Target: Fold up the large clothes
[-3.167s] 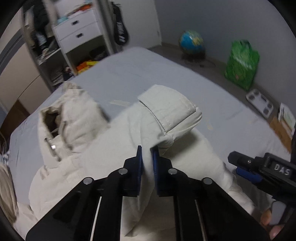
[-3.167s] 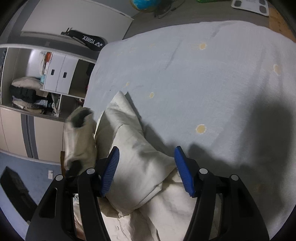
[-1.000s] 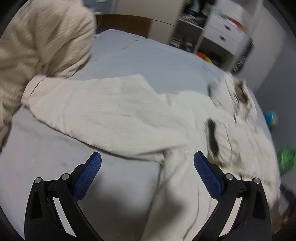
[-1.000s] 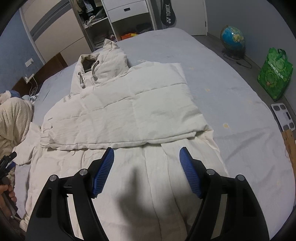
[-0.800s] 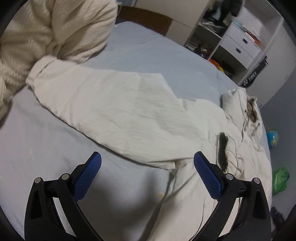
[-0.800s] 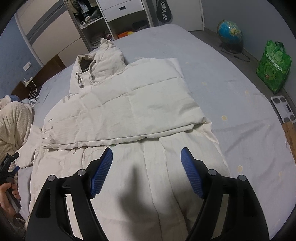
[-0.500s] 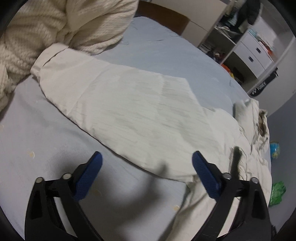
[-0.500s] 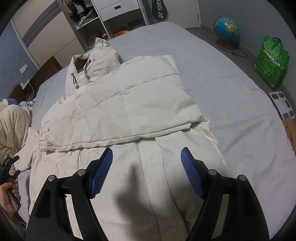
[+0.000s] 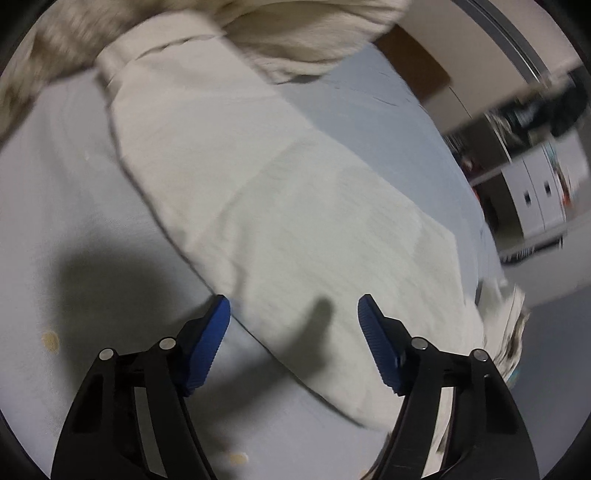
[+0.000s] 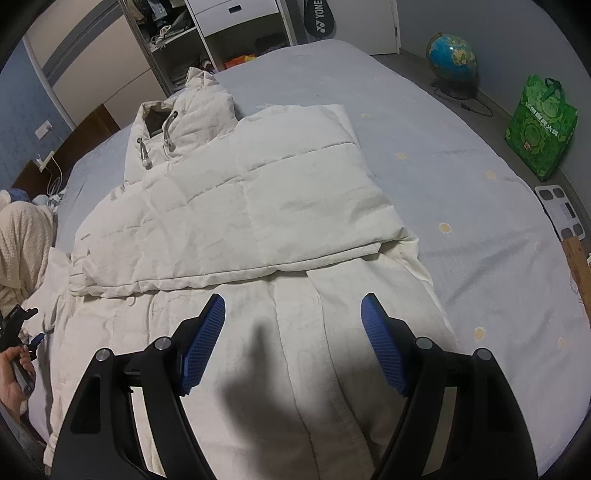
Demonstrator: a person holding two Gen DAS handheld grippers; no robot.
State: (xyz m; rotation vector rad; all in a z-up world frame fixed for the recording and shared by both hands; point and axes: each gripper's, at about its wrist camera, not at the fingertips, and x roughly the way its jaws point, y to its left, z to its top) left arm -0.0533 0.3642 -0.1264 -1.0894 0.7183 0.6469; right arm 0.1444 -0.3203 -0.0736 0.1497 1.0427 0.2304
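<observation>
One sleeve has gone over: in the right wrist view the cream puffer jacket [image 10: 236, 206] lies on the grey bed [image 10: 461, 177] with one sleeve now folded flat across its chest, where a few seconds back that sleeve was bunched up between the fingers. Its hood sits in the upper left of the frame, its hem runs down toward the lower centre.

Attention has shifted to the other sleeve [image 9: 280, 206]. Over the last second the left hand-held gripper [image 9: 293, 332] has swung in and dropped toward it, and the sleeve now fills the middle of the left wrist view, running from the cuff in the upper left down to the lower right. The jaws were spread wide a second ago and are closing at this moment; the sleeve's lower edge lies between the blue pads, but they do not yet press on it. A knitted cream blanket [image 9: 314, 29] crowds the cuff at the top of the frame.

The right hand-held gripper [image 10: 293, 332] has kept its place above the jacket's lower front, spread and holding nothing.

By my reading, half the sleeve work is done, and the next grasp should take this second sleeve across to match the first. The blur makes exact contact hard to judge.
</observation>
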